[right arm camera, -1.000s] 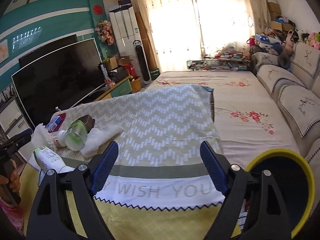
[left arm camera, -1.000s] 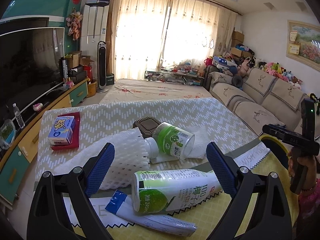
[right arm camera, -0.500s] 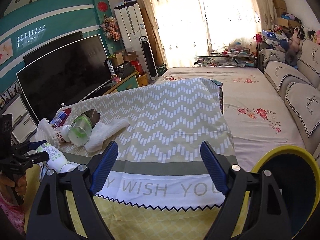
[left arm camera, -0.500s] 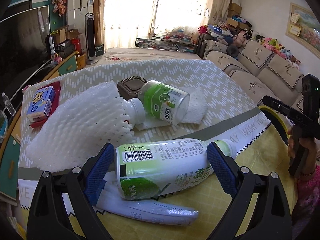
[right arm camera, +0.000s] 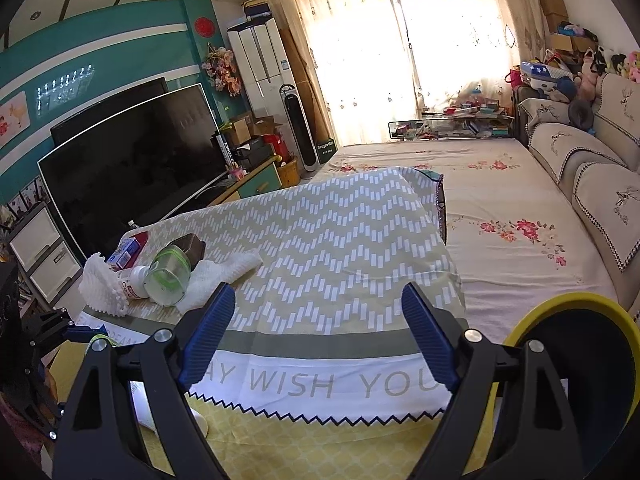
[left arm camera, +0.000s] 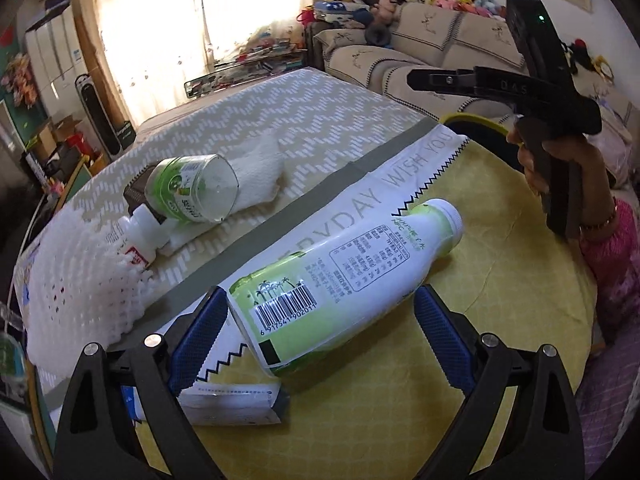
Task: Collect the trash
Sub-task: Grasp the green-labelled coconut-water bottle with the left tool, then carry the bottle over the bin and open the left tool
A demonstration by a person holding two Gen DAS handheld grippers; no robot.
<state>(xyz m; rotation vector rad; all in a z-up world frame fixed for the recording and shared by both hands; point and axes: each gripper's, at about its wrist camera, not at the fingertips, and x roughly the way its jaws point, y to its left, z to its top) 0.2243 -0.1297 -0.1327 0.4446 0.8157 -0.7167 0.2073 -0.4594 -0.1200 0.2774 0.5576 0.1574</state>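
Note:
A white and green drink bottle (left arm camera: 344,280) lies on its side on the yellow cloth. My left gripper (left arm camera: 320,332) is open with its blue fingers either side of the bottle's base, apart from it. A white and blue wrapper (left arm camera: 224,400) lies under the left finger. Behind lie a clear green-labelled bottle (left arm camera: 192,192), a small white bottle (left arm camera: 146,236), white foam netting (left arm camera: 80,284) and a white tissue (left arm camera: 260,168). My right gripper (right arm camera: 316,340) is open and empty above the printed cloth. The yellow-rimmed bin (right arm camera: 580,364) is at its right.
The right gripper and the hand holding it (left arm camera: 552,132) show at the right of the left wrist view. A blue box (right arm camera: 126,252) lies at the table's far left. A sofa (right arm camera: 592,176) stands at the right and a television (right arm camera: 132,172) at the left.
My left gripper has moved forward and down and turned right, so the drink bottle now lies between its fingers. The right gripper has barely moved.

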